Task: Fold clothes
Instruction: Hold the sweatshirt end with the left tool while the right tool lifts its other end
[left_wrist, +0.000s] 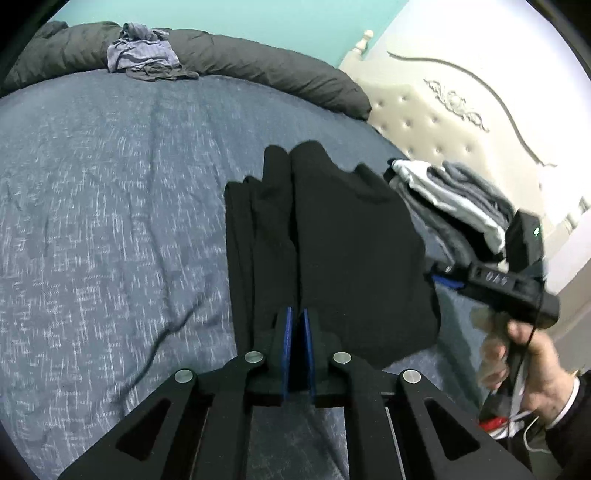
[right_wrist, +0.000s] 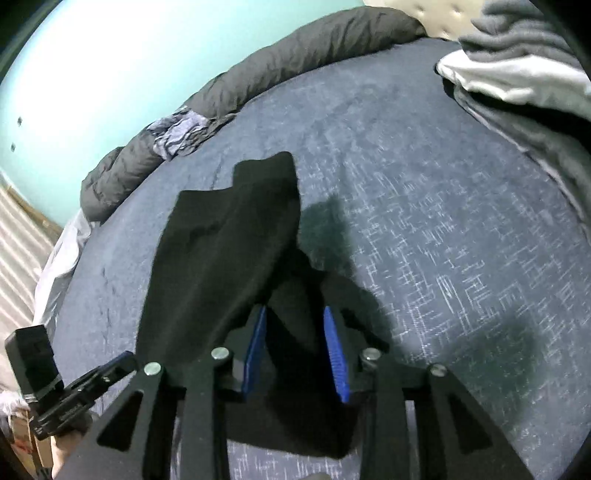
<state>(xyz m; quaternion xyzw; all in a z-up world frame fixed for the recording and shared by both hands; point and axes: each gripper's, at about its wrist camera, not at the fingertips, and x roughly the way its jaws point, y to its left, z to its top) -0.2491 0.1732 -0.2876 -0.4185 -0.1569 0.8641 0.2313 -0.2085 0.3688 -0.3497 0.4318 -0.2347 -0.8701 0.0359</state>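
A black garment (left_wrist: 332, 236) lies partly folded on the bed (left_wrist: 110, 221). The left hand-held gripper (left_wrist: 297, 325) is pinched onto its near edge; the right hand-held gripper (right_wrist: 295, 325) stands open over a fold. Judging by this, a fold is under way; next, the right should close and both should carry the edge over.

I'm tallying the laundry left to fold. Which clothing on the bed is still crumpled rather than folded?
The blue-grey garment bunched against the dark rolled duvet. The black garment is partly folded; the grey-and-white pile is stacked.
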